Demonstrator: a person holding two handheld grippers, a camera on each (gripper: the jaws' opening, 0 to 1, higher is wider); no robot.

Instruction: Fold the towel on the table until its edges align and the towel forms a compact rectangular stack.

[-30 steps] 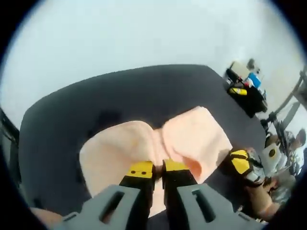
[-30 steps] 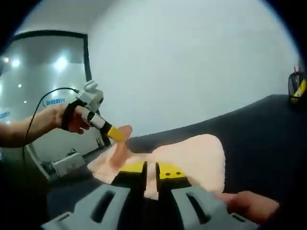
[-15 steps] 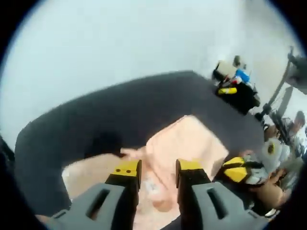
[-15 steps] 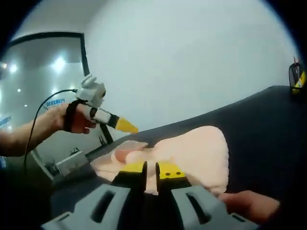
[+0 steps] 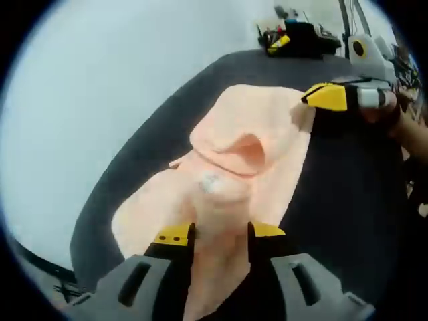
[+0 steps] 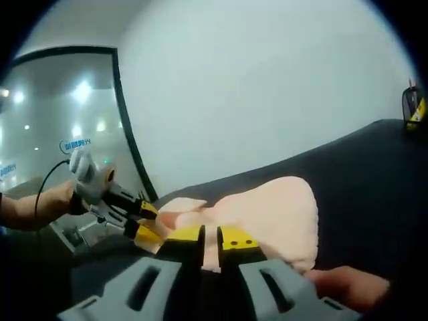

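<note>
A peach towel (image 5: pixel 247 144) lies rumpled on the dark table (image 5: pixel 160 127), with a raised fold near its middle. My left gripper (image 5: pixel 221 234) is open, its yellow-tipped jaws standing apart over the towel's near end. In the left gripper view the right gripper (image 5: pixel 314 100) sits at the towel's far corner. In the right gripper view my right gripper (image 6: pixel 212 235) is shut on the edge of the towel (image 6: pixel 267 210). The left gripper (image 6: pixel 148 221), held by a hand, hovers with its jaws apart at the towel's left end.
The table's dark top (image 6: pixel 374 167) stretches bare to the right of the towel. Black and yellow gear (image 5: pixel 291 40) stands beyond the table's far end. A hand (image 6: pixel 344 281) shows low beside my right gripper. A glass wall (image 6: pixel 60 107) stands behind.
My left gripper opened and let go of the towel fold, which dropped onto the table. That gripper then came down low at the towel's end. The right gripper has held still.
</note>
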